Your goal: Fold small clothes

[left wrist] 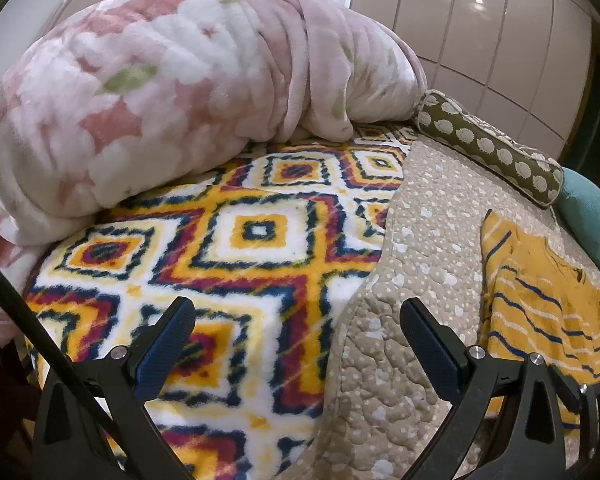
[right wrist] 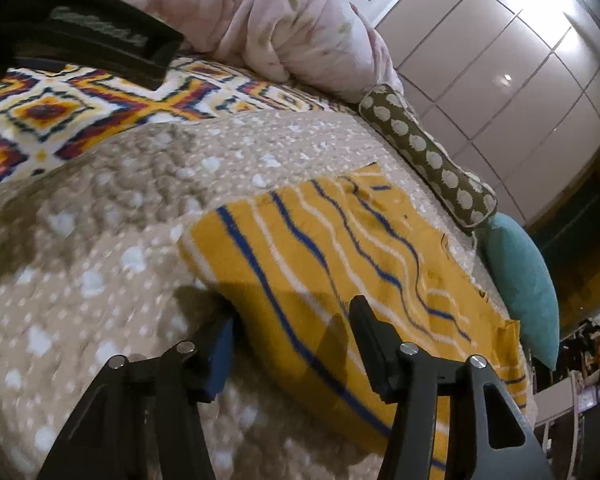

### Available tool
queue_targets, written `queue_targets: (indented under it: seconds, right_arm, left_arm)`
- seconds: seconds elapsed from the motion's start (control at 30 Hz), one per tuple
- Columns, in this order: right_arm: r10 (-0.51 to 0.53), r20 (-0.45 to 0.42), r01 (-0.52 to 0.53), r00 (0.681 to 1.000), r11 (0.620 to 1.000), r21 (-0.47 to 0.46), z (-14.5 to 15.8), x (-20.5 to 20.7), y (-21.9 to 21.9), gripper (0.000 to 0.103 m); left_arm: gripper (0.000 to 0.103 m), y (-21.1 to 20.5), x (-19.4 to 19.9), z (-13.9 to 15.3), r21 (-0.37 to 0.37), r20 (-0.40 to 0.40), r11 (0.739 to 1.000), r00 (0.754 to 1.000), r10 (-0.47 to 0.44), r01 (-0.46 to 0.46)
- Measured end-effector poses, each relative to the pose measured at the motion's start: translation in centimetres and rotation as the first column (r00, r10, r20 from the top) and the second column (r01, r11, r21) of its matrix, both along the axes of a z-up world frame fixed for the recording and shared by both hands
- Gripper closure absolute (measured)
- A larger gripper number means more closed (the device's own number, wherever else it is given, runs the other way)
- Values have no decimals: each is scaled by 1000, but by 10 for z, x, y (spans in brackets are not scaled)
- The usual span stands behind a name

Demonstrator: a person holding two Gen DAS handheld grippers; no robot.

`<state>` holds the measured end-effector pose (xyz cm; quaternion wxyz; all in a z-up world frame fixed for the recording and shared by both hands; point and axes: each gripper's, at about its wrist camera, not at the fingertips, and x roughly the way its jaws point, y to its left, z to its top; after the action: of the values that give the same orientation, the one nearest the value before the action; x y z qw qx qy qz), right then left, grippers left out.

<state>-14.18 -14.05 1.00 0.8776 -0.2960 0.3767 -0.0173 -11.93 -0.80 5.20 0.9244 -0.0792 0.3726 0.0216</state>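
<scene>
A bed fills both views, covered on one side by a beige quilt dotted with small white shapes. On the other side lies a fleece blanket with bold yellow, red, navy and white diamonds. A thick pink floral comforter is heaped at the far side of the bed, resting on the diamond blanket.

The task's garment, a small yellow shirt with blue and white stripes, lies spread flat on the beige quilt, near the edge of the bed. Just beyond it, along that edge, sits an olive bolster pillow with pale round spots, and a teal cushion beside the bolster's end.

The left gripper hangs above the line where the diamond blanket meets the quilt. Its jaws are spread wide with nothing between them, and the shirt lies off to its right, apart from it.

The right gripper hovers low over the near corner of the yellow shirt. Its jaws stand partly apart: one finger is over the striped fabric, the other is over the quilt just beside the shirt's edge. The pads do not pinch the cloth. This view is somewhat blurred.

Pale panelled wardrobe doors stand behind the bed.
</scene>
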Motion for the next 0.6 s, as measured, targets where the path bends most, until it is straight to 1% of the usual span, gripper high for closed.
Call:
queue_targets:
  seconds: [0.17,0.37,0.4,0.43,0.47,0.5,0.53,0.6]
  right_arm:
    - [-4,6,4,1000,999,-36,-6,17,8,49]
    - [-22,-5,22,1000,1000,-6,-9,28,5,49]
    - [-19,-11,19,1000,1000,6,-9,28,5,54]
    - [-11,-20,11,1000,1000,18,-9,28,5,68]
    - [-10,-26,10,1000,1000,13,-10,29,7,75]
    - [-15,-27,15,1000,1000,4,-11,28,10,87]
    - [-22,-29,23,999,1000,14,-10,29,10,88]
    - [-52,-45,57,998,993,107,1,33,-1,90]
  left_arm:
    - [1,0,0,-1,0,-2,1000,1000,1,-1]
    - [1,-1,0,-2,5,-6,1000,1000,2,-2]
    - [1,-1,0,-2,5,-7,1000,1000,3,-3]
    - [1,-1,0,-2,5,-6,1000,1000,3,-3]
    - [1,-1,0,-2,5,-5,1000,1000,5,-5]
    - [1,-1,0,-2,5,-3,1000,1000,7,-7]
    - [1,-1,0,-2,5,-2,1000,1000,9,-9]
    - [1,-1,-1,-2,9,0,1000,1000,14,-14]
